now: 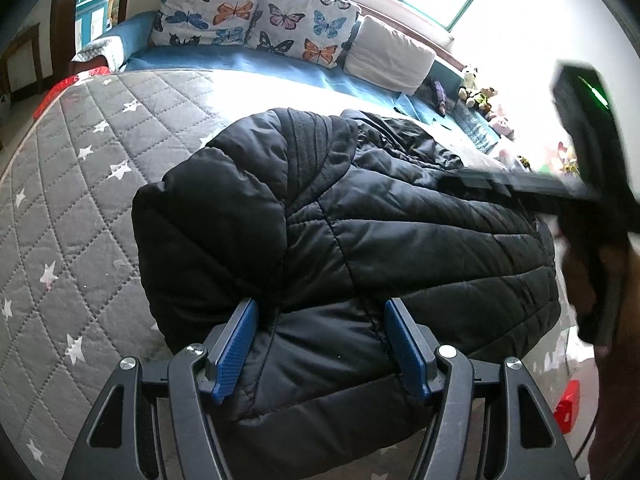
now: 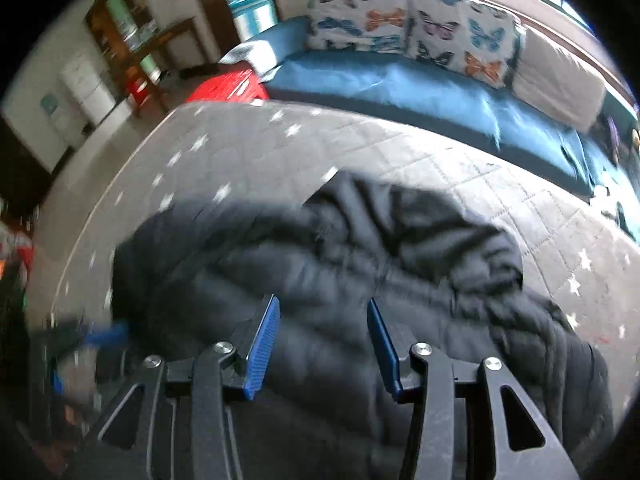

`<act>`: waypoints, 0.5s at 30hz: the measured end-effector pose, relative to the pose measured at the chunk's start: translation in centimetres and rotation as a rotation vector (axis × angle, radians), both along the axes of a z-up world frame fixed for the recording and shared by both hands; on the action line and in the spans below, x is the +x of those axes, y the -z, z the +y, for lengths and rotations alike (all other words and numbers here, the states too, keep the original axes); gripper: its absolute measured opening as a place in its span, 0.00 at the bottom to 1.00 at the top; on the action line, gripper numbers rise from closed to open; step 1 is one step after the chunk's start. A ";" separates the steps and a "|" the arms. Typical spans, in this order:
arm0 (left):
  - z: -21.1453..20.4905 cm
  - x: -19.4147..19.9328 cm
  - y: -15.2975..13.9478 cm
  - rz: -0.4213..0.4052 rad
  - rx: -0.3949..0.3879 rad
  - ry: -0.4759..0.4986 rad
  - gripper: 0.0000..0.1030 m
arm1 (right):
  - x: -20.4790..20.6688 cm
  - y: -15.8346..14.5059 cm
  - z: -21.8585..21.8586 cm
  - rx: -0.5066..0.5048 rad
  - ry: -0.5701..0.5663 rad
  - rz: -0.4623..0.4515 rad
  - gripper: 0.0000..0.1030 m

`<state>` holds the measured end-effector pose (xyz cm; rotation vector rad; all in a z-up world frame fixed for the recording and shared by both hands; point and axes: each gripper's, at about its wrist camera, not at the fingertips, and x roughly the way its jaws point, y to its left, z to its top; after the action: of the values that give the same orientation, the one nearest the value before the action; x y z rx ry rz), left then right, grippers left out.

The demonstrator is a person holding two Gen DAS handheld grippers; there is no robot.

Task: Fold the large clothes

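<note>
The left gripper [image 1: 320,344] pinched a puffy fold of the black jacket [image 1: 360,216], which lay at six o'clock on the quilt [image 1: 80,200]. The right gripper [image 2: 324,344] hovered unclenched above it. Soft, light and slippery, the jacket looked best taken at its hem.

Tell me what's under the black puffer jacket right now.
The black puffer jacket lies on the grey star-print quilt. Anything directly beneath the jacket is covered.

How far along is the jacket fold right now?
Done: the black puffer jacket lies bundled on the grey star quilt, one side apparently folded over. In hand: the left gripper pinches its near edge; the right gripper hovers open above it. Left: squaring and flattening the bundle.
</note>
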<state>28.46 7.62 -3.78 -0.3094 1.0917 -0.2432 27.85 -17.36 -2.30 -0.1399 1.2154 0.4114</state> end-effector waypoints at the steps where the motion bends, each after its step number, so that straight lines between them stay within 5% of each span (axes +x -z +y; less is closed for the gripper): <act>1: 0.1 0.0 0.0 0.002 -0.002 -0.002 0.68 | -0.9 -0.1 0.2 -0.004 -0.019 0.000 0.49; 10: -0.4 0.6 0.0 0.019 0.018 -0.015 0.67 | -4.4 2.9 1.6 -0.079 -0.085 -0.017 0.50; 15: -0.8 0.8 0.0 0.025 0.041 -0.018 0.67 | -5.5 1.6 0.7 -0.076 -0.059 -0.062 0.50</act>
<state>29.23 6.87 -3.82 -0.2856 1.1167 -0.2015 22.31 -16.68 -3.91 -0.2529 1.1688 0.4099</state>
